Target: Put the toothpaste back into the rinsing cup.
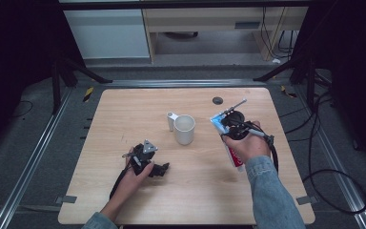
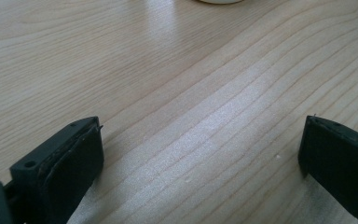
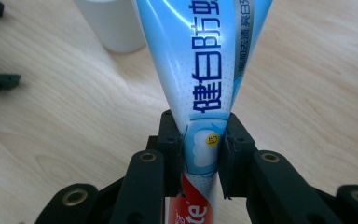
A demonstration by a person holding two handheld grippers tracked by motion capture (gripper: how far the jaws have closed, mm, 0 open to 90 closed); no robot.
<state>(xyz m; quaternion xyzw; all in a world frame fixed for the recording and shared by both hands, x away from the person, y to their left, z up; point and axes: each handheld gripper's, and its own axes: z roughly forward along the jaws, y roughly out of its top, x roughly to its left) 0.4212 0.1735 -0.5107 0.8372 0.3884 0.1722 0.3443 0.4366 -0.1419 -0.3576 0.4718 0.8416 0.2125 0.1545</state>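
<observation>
Since the white mug (image 1: 185, 129) sits near the middle of the wooden table (image 1: 124, 109), I'll place everything off it. The table is the biggest thing here. Next down in size are the two grippers, then the mug, then the toothpaste tube (image 1: 232, 153).

The right gripper (image 1: 232, 125) is over to the right of the mug, and its jaws are clamped on the toothpaste tube, squeezing it about where the blue part meets the red. In the high view the tube runs from the flat crimped end, which points toward the mug, back under the person's right hand (image 1: 246, 143). The left gripper (image 1: 162, 169) is down-left of the mug, nearer the person, with its jaws spread wide apart and nothing between them, just resting near the tabletop.

My guess is the tube is headed into the mug. To do that cleanly, I'd get the tube clear of the table and line it up over the rim before lowering. I'd also keep the squeeze steady, because a glossy tube pinched at one spot can swing or slide. The left gripper could steady the mug if it wobbles.

The views differ a fair bit. The right gripper view shows the tube (image 3: 200, 70) close up, with the pads dimpling the plastic, blue printed characters and the mug's base (image 3: 112, 23) just behind. None of that is legible from above. The high view shows the whole layout and the mug's handle. The left gripper view shows the bare wood grain (image 2: 191, 116) between its jaws.
</observation>
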